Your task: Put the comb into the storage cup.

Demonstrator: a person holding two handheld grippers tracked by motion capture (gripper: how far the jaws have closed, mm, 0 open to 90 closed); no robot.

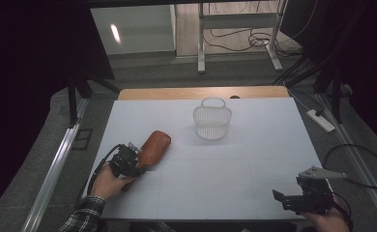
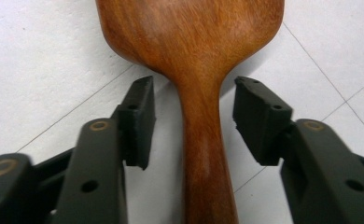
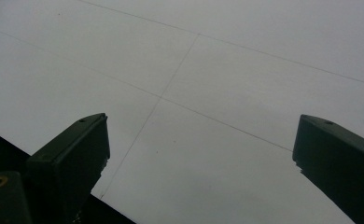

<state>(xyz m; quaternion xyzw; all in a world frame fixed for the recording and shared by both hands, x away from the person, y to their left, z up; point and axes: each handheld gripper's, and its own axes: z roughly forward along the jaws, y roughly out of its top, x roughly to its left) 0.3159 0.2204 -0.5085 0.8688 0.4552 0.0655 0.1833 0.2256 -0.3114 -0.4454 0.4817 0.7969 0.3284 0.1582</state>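
White table (image 1: 254,159), L gripper (image 2: 193,116) jaws apart astride wooden spoon (image 2: 194,56) handle, R gripper (image 3: 201,154) wide, nothing held.

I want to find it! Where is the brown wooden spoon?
The wooden spoon lies on the table's left side in the high view, left of the basket, its handle between the left gripper's open jaws.

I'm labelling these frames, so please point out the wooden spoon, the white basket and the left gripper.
wooden spoon (image 2: 189,42): left gripper view, on the broad wooden head.
white basket (image 1: 212,124): high view, on its mesh front wall.
left gripper (image 2: 194,109): left gripper view, midway between its open fingertips, astride the spoon's neck.
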